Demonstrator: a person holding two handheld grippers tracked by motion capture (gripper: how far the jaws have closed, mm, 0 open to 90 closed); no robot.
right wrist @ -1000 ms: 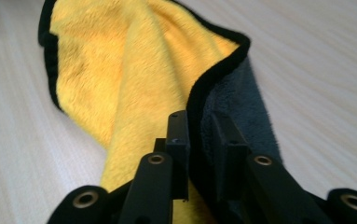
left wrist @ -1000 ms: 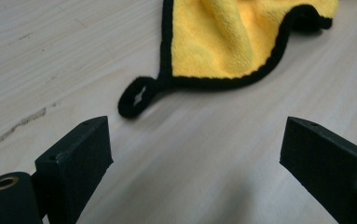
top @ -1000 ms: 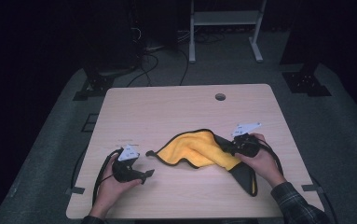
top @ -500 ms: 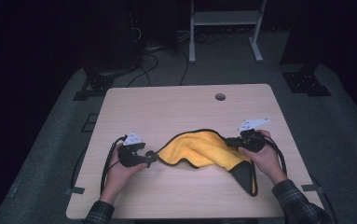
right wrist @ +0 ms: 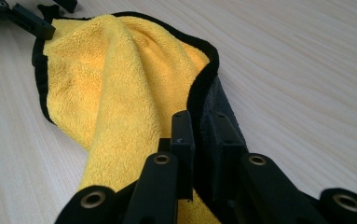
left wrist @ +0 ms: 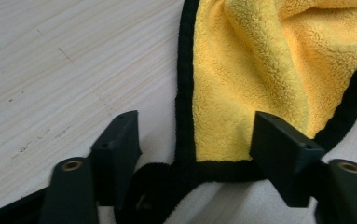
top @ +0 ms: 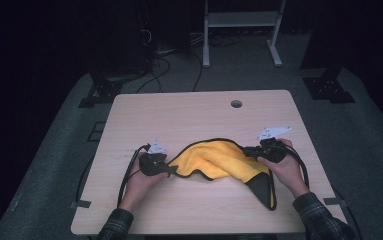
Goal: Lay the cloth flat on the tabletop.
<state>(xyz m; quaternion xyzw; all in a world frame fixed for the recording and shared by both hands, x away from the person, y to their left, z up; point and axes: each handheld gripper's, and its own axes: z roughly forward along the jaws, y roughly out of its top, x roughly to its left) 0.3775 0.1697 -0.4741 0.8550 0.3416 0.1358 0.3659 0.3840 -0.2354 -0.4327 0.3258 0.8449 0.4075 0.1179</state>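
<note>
A person's right gripper (right wrist: 197, 135) is pinching the black-edged hem of a yellow cloth (top: 219, 160) lying crumpled across the near table (top: 194, 115), while the left gripper (left wrist: 195, 144), jaws spread, is straddling its opposite corner (apparently not yet clamped).

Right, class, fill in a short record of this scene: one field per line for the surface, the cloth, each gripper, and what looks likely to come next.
surface: pale wooden table with a round hole near its far edge
cloth: yellow cloth with black edging, crumpled, lying on the table
left gripper: left gripper open, jaws either side of a cloth corner
right gripper: right gripper shut on the cloth's black edge
likely next: the left jaws probably close on that corner, perhaps to spread or fold the cloth
</note>
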